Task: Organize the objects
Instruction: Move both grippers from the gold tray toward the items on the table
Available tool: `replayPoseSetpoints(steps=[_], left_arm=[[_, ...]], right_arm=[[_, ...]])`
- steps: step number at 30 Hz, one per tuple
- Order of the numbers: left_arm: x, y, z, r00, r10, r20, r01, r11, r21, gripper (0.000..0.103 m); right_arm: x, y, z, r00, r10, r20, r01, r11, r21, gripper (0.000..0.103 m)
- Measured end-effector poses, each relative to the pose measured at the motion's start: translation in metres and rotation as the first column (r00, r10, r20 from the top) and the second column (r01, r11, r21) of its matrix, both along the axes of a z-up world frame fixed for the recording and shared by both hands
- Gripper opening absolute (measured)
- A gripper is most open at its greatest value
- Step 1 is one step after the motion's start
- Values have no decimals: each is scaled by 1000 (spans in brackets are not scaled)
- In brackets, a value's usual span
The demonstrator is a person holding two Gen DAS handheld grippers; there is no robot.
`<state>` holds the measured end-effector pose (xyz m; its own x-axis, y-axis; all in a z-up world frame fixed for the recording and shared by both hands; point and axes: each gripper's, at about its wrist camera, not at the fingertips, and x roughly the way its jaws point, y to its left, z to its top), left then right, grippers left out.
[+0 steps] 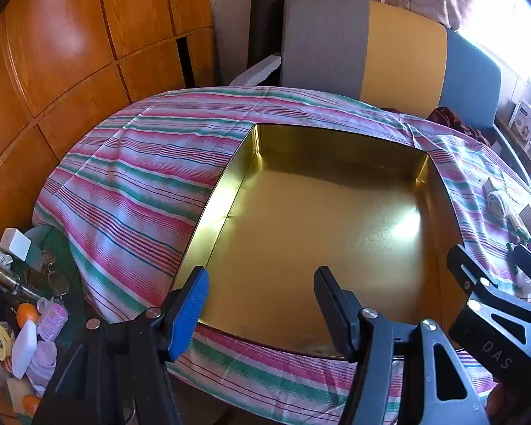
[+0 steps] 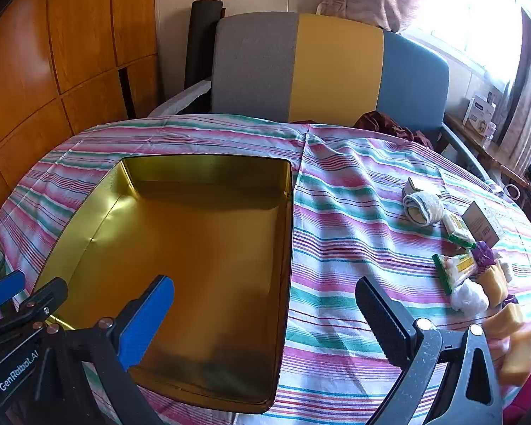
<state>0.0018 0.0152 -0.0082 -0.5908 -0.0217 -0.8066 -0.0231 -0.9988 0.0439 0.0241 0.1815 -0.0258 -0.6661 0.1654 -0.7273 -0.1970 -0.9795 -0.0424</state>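
Right wrist view: snack pile [image 2: 478,276] at surface edge blurred, partly cut off. Gold tin [image 2: 194,248] — shiny, rectangular, empty — on striped cloth [image 2: 354,212]. Both hand-held grippers [image 1: 262,304] [image 2: 265,318] spread, holding nothing.

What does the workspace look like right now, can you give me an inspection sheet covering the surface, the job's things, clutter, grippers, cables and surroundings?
Surface: striped cloth over the table, wrinkled.
Job's things: gold tin lies open and empty on the cloth; a pile of small items lies to its right: rolled sock, snack packets, small cartons, yellow blocks.
Clutter: side table at the left holds a bottle, oranges and wrappers.
Grippers: left gripper open above the tin's near edge, holding nothing; right gripper wide open over the tin's right wall, holding nothing.
Cables: nothing seen.
Surroundings: grey, yellow and blue chair behind the table; wooden panels at left; bright window at right.
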Motion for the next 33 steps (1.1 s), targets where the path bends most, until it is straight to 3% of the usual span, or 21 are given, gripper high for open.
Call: replayPoseSetpoints(steps=[10,17,20,24,30,33], left_arm=[[1,-1,2,1000,8,-7,-8,1000,-4,63],[3,0,0,1000,4,-7,-4,1000,12,63],[4,2,-1,1000,-11,-5,12,999,52,63],[4,8,-7,997,-59,41,55,993,101,63],[16,24,-9,994,-106,24,104,992,74,63],[29,40,-6,985,-173,-11,173,984,37,63]], right_arm=[[3,1,2,1000,2,-5,-2,1000,-3,103],[9,12,16,996,29,-80,-34,997,-71,103],[8,23,20,994,83,-74,-90,991,-103,103],[15,41,18,997,58,-52,-64,991,-121,103],[36,64,13,999,27,-24,-28,999,-25,103],[57,90,6,1000,-13,-11,13,1000,-5,103]])
